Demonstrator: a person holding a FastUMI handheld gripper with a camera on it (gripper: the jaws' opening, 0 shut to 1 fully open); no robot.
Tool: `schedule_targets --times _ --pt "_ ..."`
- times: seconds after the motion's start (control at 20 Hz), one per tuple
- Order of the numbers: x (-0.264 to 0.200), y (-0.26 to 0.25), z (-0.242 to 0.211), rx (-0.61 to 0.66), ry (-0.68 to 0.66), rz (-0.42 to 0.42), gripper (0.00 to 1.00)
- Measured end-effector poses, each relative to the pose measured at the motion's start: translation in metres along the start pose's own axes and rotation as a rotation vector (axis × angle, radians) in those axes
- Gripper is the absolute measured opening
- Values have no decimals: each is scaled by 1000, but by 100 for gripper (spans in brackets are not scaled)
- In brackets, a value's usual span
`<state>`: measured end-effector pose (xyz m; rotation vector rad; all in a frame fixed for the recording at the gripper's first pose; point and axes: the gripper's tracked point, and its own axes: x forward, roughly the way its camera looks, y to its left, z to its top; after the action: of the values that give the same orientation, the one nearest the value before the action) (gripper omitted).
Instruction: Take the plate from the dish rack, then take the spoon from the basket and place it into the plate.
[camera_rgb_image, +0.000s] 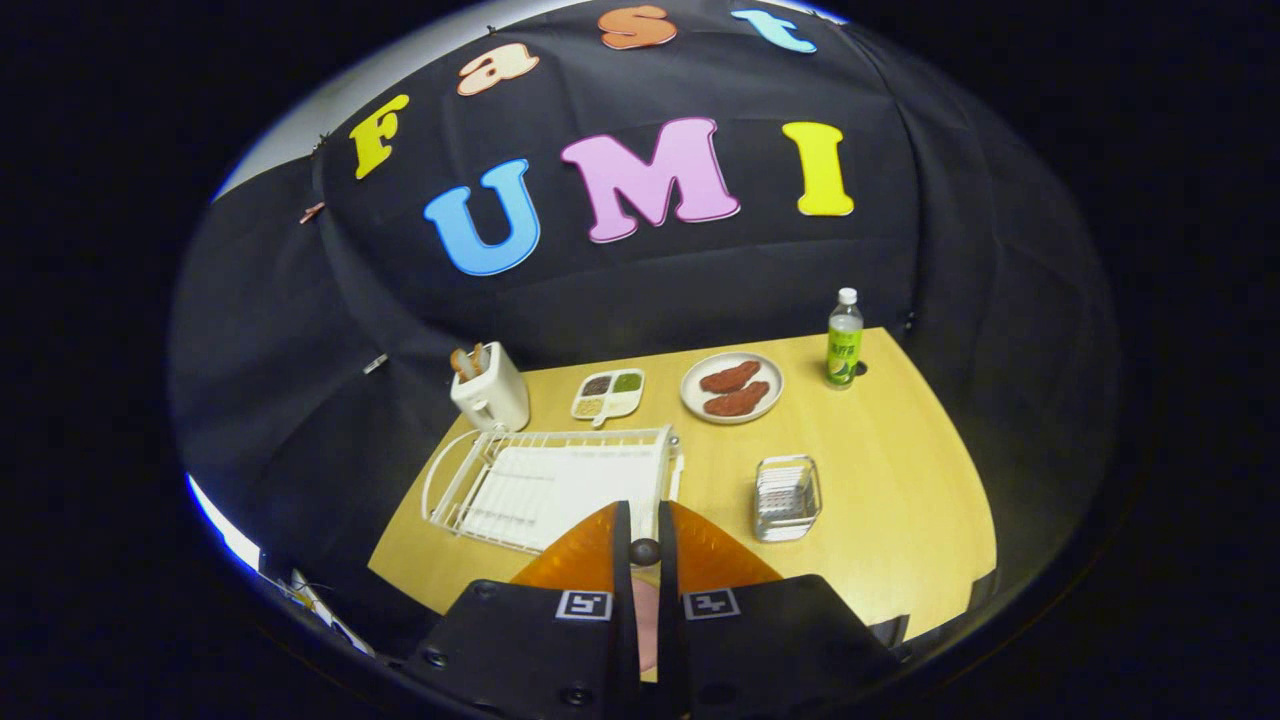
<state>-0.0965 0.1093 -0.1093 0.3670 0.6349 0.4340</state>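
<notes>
Pale wood forms the desk (900, 480), which stands against the black cloth wall. Farthest left, at the back, is a white toaster (490, 392) with two slices of toast sticking up from its slots. Just in front of it lies the white wire dish rack (548, 482), flat on the desk with its long side running toward the middle. Behind the rack's right end sits a small white tray (608, 393) of four compartments, each holding something of a different colour.

The claw (645, 512) is in the foreground, its two black fingers drawn narrow and nearly parallel. They grip the spoon (645, 551), of which a dark rounded end and a pinkish length show in the slit between them. Under the fingers, spreading out on both sides, is the orange plate (715, 560), just beside the rack's near right corner.

Right of the tray, a white dish (731, 387) carries two reddish-brown pieces. Nearer, the small clear basket (787, 497) stands just right of the orange plate. A green-labelled bottle (845, 340) stands upright at the far right corner.
</notes>
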Motion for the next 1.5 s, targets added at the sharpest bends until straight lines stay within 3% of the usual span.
schedule_targets --times 0.2,0.6,0.95,1.3,1.5 --pt "15 36 -48 -24 80 69 11" --pt "69 61 -121 -64 165 117 11" --pt "83 46 -150 -53 181 138 11" --pt "73 27 -172 -23 246 211 11" --pt "77 -4 -202 -101 321 148 25"
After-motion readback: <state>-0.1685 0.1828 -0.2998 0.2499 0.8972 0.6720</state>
